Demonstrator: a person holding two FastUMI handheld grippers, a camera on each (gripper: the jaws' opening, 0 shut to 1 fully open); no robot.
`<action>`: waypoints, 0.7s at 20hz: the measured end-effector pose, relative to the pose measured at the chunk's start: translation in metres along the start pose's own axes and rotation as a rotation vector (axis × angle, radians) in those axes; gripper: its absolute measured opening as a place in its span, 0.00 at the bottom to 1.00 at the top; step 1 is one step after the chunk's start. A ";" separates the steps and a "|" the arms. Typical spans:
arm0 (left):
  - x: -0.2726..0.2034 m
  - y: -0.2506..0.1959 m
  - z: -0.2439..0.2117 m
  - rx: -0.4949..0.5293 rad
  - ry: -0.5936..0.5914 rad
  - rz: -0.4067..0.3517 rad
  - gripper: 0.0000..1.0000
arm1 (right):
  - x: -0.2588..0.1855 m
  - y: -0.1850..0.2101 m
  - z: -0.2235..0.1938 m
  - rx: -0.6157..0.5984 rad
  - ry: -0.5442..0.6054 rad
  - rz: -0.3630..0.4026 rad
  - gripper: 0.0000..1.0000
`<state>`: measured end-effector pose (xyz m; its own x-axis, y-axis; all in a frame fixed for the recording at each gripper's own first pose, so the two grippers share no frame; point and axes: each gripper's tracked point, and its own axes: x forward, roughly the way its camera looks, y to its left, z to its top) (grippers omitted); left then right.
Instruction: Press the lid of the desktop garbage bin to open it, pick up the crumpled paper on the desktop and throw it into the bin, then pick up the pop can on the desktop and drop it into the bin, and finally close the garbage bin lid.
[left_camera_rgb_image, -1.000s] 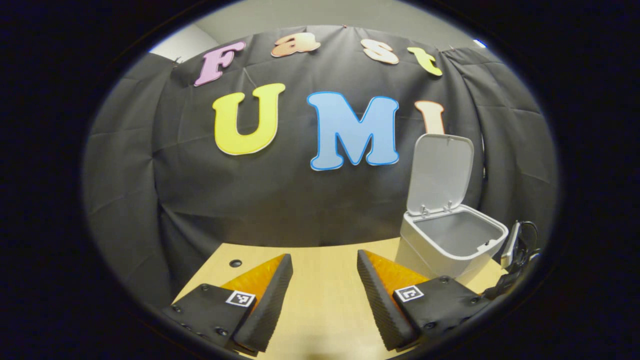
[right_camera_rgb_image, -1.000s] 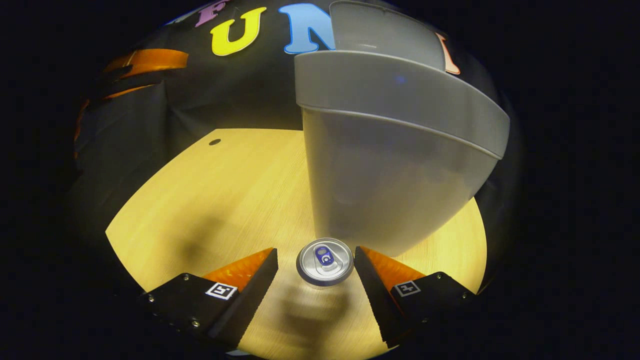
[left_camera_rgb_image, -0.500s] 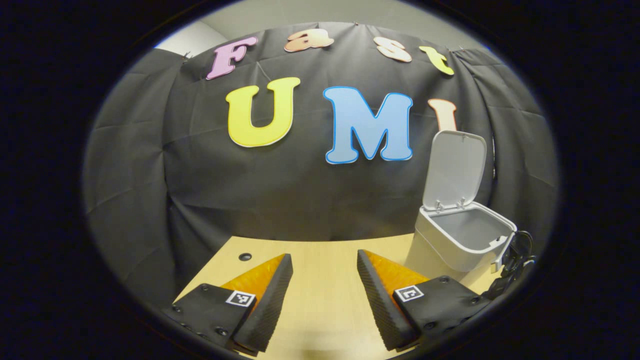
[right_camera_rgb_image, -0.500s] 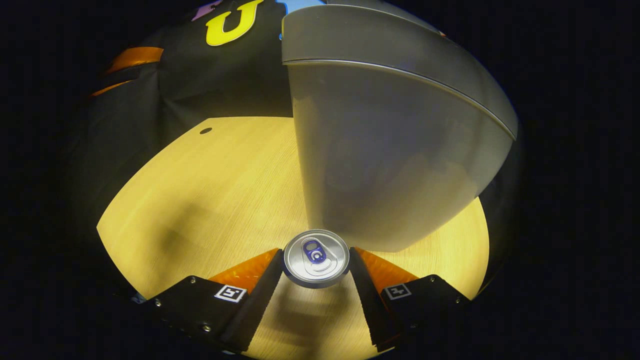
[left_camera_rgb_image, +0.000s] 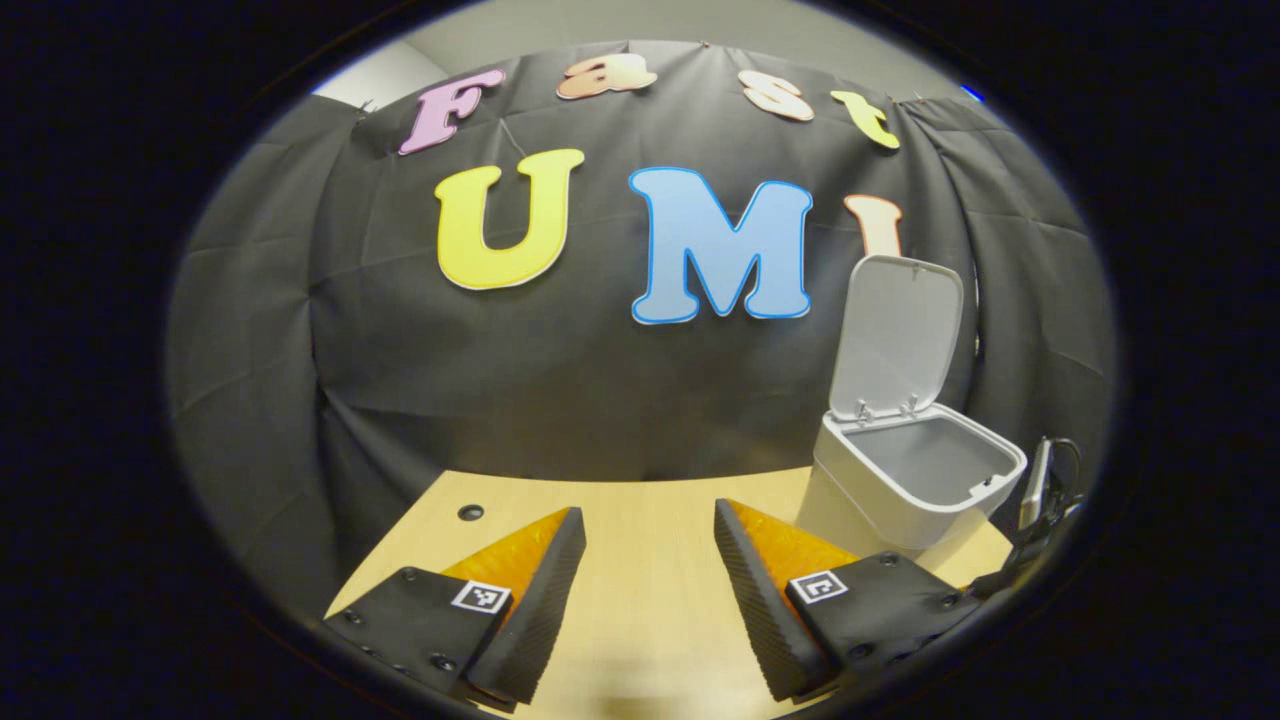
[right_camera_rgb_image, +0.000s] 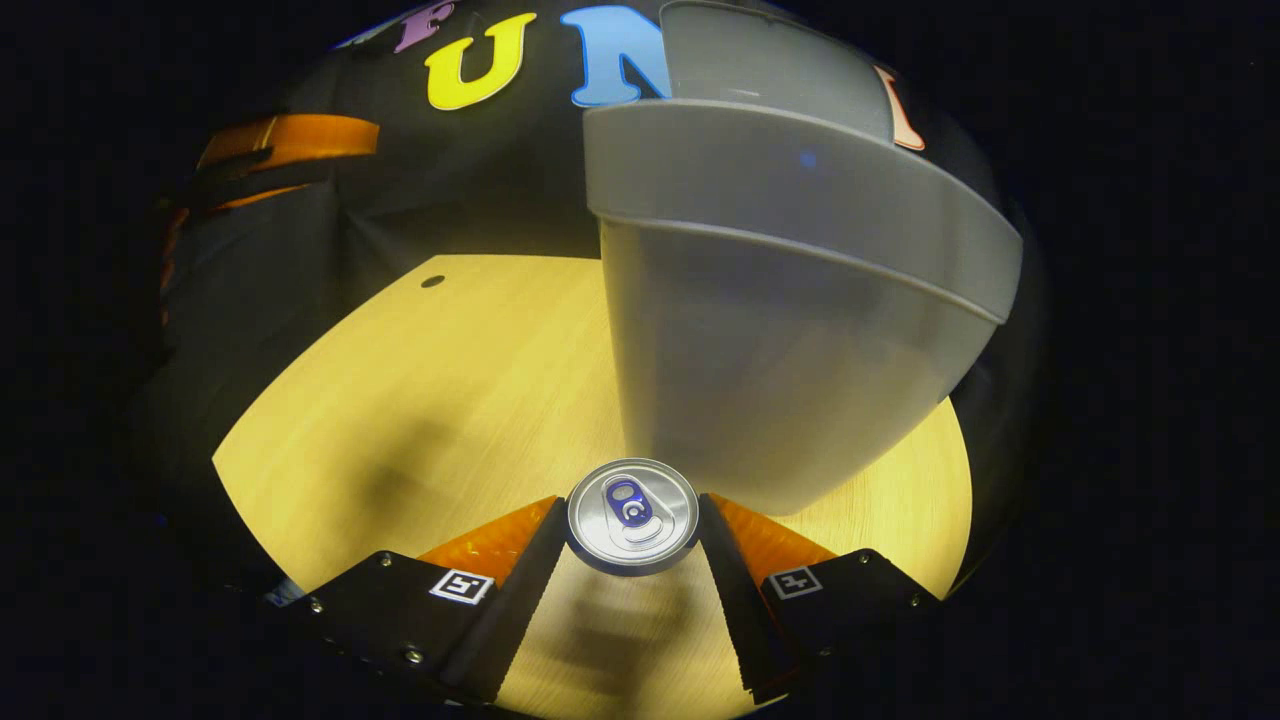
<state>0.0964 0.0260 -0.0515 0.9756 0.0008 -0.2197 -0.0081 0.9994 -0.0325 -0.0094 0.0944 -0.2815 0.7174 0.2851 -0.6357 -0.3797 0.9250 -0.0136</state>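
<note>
While left tool (left_camera_rgb_image: 640, 590) is hovering over table (left_camera_rgb_image: 640, 500) with jaws spread and gripping nothing, bin (left_camera_rgb_image: 915, 480) is standing at right of frame, lid (left_camera_rgb_image: 895, 335) raised upright. Bin floor is hiding below rim, so paper inside cannot tell.

Right gripper view: right tool (right_camera_rgb_image: 632, 560) is clenching pop can (right_camera_rgb_image: 632, 515) at lower centre, can upright, long axis pointing at camera. Bin wall (right_camera_rgb_image: 780, 370) is looming just beyond, opening above; can body mostly hidden beneath own top.
</note>
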 end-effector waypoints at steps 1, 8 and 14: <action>0.002 -0.002 -0.001 -0.003 0.003 -0.004 0.86 | -0.007 0.002 0.007 0.003 -0.015 0.010 0.84; 0.008 -0.013 -0.004 -0.010 0.013 -0.024 0.86 | -0.070 0.016 0.066 0.020 -0.156 0.106 0.84; 0.013 -0.019 -0.006 -0.005 0.020 -0.035 0.86 | -0.138 0.018 0.135 0.016 -0.337 0.172 0.84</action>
<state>0.1080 0.0069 -0.0592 0.9706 -0.0352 -0.2379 0.0252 0.9987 -0.0451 -0.0362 0.1059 -0.0901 0.7968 0.5007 -0.3383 -0.5040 0.8595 0.0850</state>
